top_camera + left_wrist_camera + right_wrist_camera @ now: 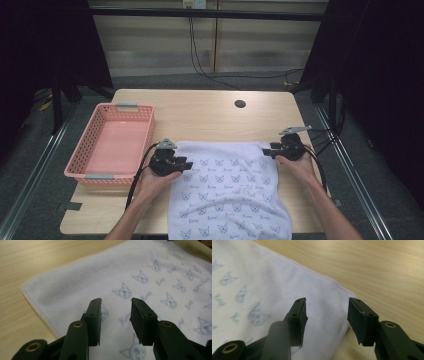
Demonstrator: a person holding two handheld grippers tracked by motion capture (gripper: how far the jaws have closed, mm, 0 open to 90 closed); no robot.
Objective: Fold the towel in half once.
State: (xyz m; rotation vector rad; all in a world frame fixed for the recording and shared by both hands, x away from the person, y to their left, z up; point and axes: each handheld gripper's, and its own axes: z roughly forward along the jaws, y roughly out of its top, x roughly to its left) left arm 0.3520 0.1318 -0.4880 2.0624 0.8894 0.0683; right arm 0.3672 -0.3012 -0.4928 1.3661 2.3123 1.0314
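A white towel (227,190) with a blue cat print lies flat on the wooden table (200,115), its near end hanging over the front edge. My left gripper (187,164) sits by the towel's far left corner, pointing inward. In the left gripper view my left gripper (116,301) is open just above the towel (82,282), gripping nothing. My right gripper (266,150) is at the far right corner. In the right gripper view my right gripper (327,300) is open over the hemmed corner of the towel (262,277), with its pads clear of the cloth.
An empty pink plastic basket (87,145) stands at the table's left side, close to my left hand. A round cable hole (240,104) is in the far part of the tabletop. Bare wood runs behind the towel.
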